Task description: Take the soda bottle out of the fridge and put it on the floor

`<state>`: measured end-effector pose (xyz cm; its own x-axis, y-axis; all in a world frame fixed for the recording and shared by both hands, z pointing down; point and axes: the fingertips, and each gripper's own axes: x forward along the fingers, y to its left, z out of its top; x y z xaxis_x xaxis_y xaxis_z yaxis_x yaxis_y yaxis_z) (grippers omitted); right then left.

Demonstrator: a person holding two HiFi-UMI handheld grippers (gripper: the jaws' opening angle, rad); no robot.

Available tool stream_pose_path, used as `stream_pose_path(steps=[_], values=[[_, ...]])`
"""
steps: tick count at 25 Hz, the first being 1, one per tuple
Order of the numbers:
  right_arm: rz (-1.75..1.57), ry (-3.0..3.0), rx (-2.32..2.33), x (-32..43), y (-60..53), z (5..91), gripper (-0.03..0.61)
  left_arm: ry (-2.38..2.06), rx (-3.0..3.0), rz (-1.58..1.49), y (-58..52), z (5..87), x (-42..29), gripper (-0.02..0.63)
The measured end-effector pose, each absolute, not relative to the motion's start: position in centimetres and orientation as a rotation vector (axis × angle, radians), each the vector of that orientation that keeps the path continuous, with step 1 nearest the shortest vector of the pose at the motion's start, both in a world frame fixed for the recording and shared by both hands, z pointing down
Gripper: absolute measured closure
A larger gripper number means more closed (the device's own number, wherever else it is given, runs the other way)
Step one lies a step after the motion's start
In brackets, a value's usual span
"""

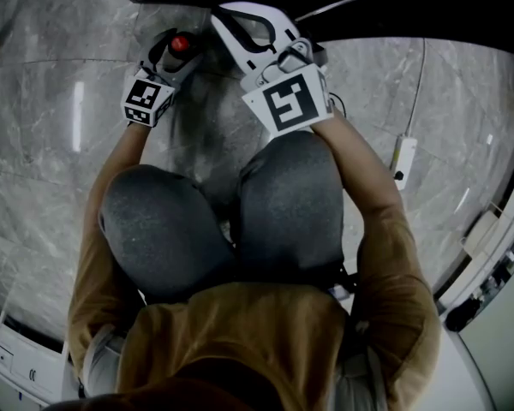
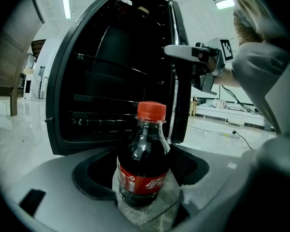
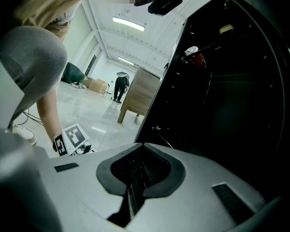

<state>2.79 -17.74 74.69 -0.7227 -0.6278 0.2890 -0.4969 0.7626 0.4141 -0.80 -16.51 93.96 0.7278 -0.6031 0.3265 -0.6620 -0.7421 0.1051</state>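
Left hand-held gripper released; soda bottle upright between jaws, apparently untouched, on floor.

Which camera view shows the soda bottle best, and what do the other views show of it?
The left gripper view: the soda bottle stands nearly whole between the open jaws of the left claw. The head view shows only its red cap. The right gripper view does not show it.

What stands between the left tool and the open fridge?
The soda bottle stands upright on the floor, inside the open jaws of the left tool and in front of the fridge. The left gripper view shows this.
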Motion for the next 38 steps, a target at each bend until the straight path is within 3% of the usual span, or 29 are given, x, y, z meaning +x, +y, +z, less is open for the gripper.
stream_pose_path(steps=[29, 38], values=[[-0.250, -2.501, 0.932, 2.4, -18.6, 74.4, 0.577, -0.927, 2.733, 0.374, -18.2, 84.9, -0.3, 0.288], [-0.175, -2.471, 0.878, 0.1, -18.5, 69.5, 0.577, -0.955, 2.662, 0.384, -17.1, 79.0, -1.9, 0.302]])
